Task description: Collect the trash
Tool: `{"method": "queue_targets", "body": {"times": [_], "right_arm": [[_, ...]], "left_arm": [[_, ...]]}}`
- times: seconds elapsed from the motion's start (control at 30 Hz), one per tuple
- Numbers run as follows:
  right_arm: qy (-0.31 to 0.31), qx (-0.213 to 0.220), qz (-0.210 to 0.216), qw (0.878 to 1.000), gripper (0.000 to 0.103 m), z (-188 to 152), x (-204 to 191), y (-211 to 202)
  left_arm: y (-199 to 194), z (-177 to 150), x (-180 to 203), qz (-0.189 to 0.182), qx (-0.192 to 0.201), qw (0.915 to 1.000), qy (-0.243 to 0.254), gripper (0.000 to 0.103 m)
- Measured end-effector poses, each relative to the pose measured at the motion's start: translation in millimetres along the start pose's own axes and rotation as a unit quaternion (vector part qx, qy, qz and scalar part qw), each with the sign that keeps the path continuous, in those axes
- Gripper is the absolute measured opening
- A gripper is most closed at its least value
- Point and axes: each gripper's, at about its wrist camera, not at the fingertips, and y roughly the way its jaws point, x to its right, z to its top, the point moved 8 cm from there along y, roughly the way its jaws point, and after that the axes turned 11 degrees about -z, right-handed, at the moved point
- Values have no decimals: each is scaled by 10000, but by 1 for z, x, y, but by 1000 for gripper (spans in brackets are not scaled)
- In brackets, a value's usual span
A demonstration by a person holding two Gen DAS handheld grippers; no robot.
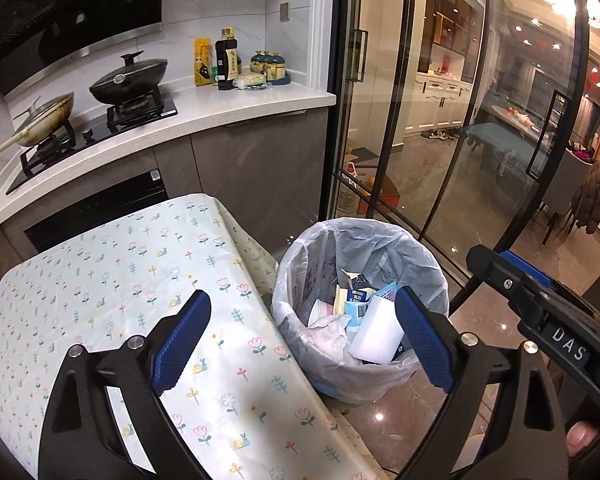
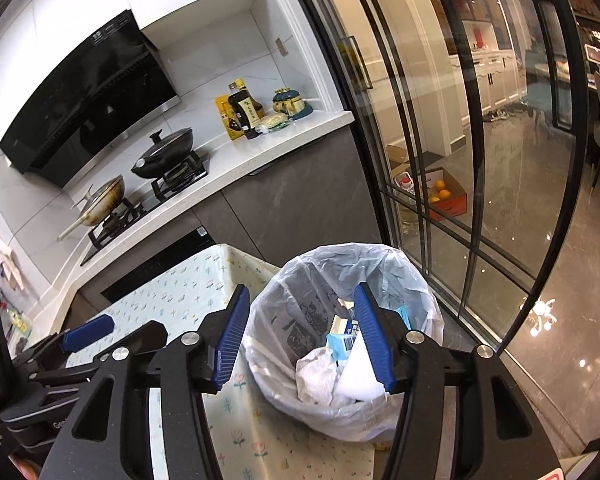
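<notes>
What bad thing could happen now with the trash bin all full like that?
The white foam block leans on top of the pile, so it might tip out of the trash bin. The right gripper hangs open just above the bag's loose rim and could snag it. The bin stands tight against the flowered tablecloth, so a bump could tip it.

A: How does the left gripper point(image 1: 304, 340) stand?
B: Tilted downward, its jaws spread wide, with nothing pressed between the blue pads point(image 1: 182, 342).
A: And the right gripper point(image 2: 302, 340)?
B: Also angled down, jaws parted about halfway, with no grip on anything. It shows at the right edge of the left wrist view too, with a fingertip point(image 1: 580, 438) of the person's hand visible beneath it.
</notes>
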Motion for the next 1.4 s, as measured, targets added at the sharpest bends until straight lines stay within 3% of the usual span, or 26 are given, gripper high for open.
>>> {"method": "queue_targets", "body": {"times": [0.1,0.6,0.73,1.4], "right_arm": [[-155,48,-31,9999,60,-5,-7,-13],[-605,13,-157,9980,68,-46,-14,-57],[-738,13,-218,9970,77,-59,-12,-69],[-986,-349,-567,9929,86,-101,7,-97]], "left_arm": [[-11,-4,-1,34,37,10000,-44,90],[-63,-47,-6,370,123,9992,-102,94],[-76,-61,-5,399,148,9990,-156,95],[-88,-112,-6,508,-23,9974,-501,95]]}}
